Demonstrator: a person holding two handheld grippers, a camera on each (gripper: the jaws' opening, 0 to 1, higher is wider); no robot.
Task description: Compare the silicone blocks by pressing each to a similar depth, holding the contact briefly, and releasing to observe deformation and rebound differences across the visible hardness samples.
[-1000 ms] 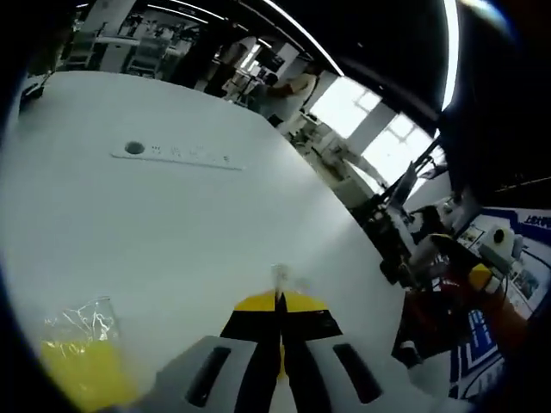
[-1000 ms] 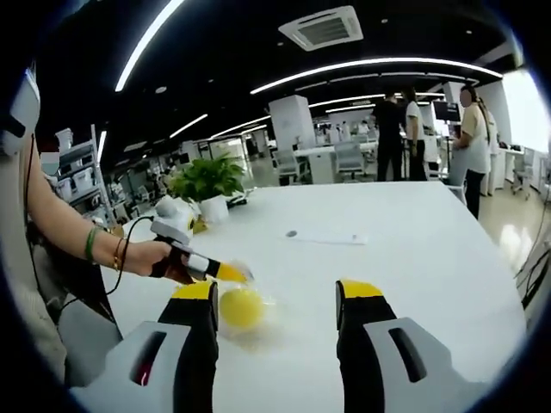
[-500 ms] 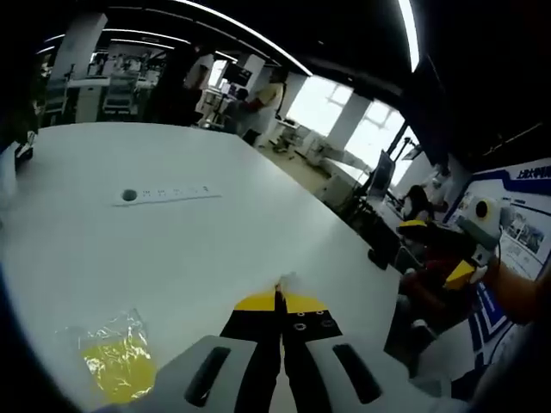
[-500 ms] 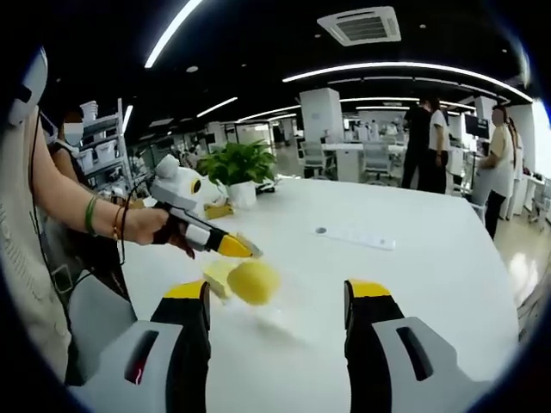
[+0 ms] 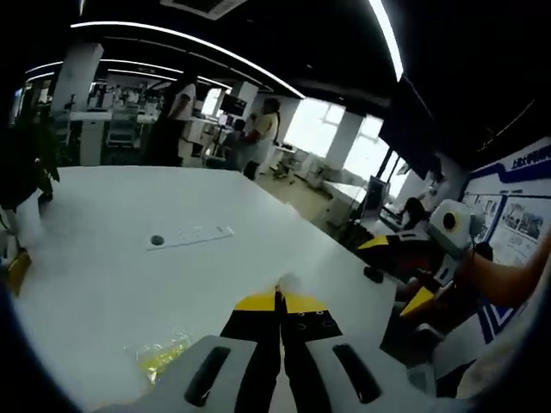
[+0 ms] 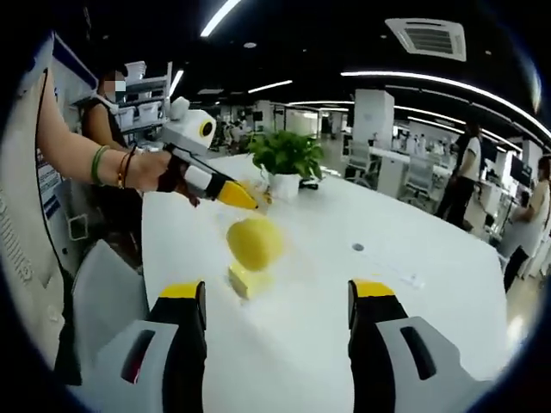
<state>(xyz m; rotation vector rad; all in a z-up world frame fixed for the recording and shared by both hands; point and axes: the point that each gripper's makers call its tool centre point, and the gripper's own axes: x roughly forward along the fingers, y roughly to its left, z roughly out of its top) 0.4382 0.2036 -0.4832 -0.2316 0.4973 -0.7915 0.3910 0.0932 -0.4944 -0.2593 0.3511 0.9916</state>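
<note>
A rounded yellow silicone piece sits on the white table, with a paler yellow block right below it in the right gripper view. In the left gripper view a yellow piece in a crinkled clear bag lies low and left of my left gripper, whose jaws are shut together. From the right gripper view, the left gripper is held in a hand just above the rounded piece; contact cannot be told. My right gripper is open, with the yellow pieces beyond its jaws, and is seen at the table's edge.
A potted plant stands at the table's far side. A flat socket strip is set in the table top. A small yellow thing lies at the left edge. Several people stand in the background.
The left gripper has risen away from the bagged yellow piece, which looks smaller and nearer its jaws. The right view has swung left, bringing the plant to the middle. Both grippers keep their states.
</note>
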